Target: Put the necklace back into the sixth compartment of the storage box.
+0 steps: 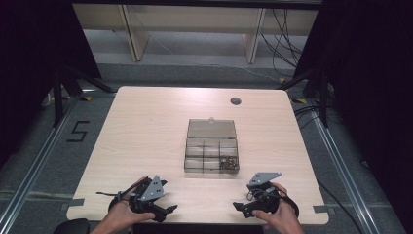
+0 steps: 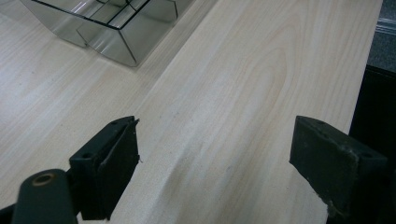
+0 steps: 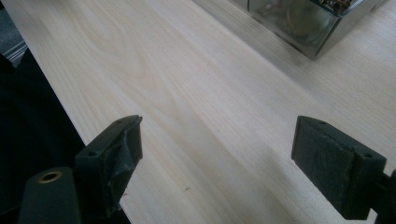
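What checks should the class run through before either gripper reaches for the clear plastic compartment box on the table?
1. Left gripper open, nothing between its fingers: ok.
2. Right gripper open and not holding anything: ok.
3. Clear plastic compartment box lid folded back, compartments open: ok.
4. Small brassy metal parts sitting in the box's near right compartment: ok; what kind of parts: cannot tell.
5. Pale wooden table bare between grippers and box: ok.
6. Box fixed to the table: cannot tell.
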`<action>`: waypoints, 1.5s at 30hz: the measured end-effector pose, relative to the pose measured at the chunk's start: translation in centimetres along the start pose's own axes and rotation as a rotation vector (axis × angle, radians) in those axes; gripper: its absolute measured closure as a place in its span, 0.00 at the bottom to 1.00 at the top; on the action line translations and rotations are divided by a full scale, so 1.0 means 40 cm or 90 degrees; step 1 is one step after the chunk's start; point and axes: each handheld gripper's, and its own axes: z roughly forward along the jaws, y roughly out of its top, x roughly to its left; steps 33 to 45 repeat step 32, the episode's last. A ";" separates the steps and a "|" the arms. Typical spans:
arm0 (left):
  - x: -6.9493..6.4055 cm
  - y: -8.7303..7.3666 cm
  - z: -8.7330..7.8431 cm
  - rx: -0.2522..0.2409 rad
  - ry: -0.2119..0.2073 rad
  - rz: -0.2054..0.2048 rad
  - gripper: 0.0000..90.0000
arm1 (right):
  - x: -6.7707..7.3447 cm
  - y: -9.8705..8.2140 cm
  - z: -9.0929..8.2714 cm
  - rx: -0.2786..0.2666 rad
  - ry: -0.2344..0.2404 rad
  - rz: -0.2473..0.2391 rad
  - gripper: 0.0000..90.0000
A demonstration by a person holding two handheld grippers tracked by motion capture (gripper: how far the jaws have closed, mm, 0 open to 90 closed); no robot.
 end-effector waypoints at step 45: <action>0.000 0.000 0.001 -0.001 -0.001 -0.002 0.17 | 0.011 -0.031 0.002 -0.009 -0.006 0.012 0.19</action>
